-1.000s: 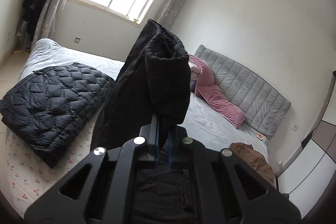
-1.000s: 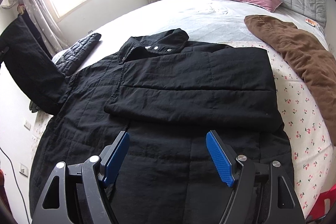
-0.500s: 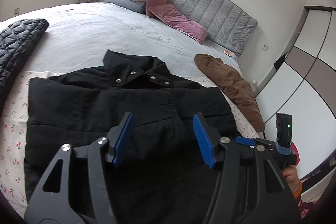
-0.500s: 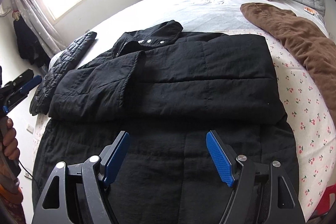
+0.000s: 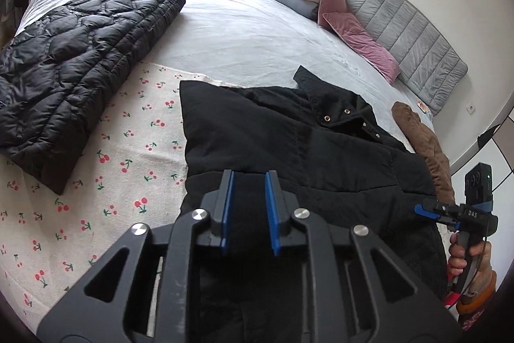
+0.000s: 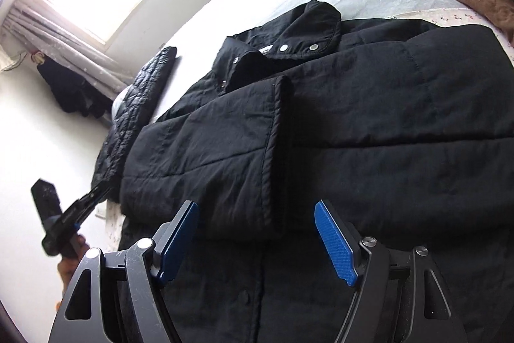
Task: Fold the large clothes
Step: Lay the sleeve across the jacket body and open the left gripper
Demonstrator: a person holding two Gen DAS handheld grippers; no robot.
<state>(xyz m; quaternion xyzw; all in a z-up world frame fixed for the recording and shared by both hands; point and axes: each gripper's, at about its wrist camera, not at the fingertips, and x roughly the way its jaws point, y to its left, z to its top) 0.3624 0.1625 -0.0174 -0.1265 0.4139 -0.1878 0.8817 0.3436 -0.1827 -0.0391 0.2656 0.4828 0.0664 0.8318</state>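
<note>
Black jacket [image 6: 369, 124] beneath right tongs [image 6: 257, 241]

Jacket [image 6: 353, 124] flat on bed [image 5: 250, 34], quilted coat [image 5: 70, 63] to its left, brown garment [image 5: 424, 143] right, pillows [image 5: 321, 2] behind at headboard [image 5: 401, 24]

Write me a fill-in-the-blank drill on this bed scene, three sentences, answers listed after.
1. Both sleeves of the black coat lie folded across its ____.
2. The right gripper has its jaws ____ above the coat.
3. The brown garment lies on the coat's ____ side.

Answers: front; open; right
</note>
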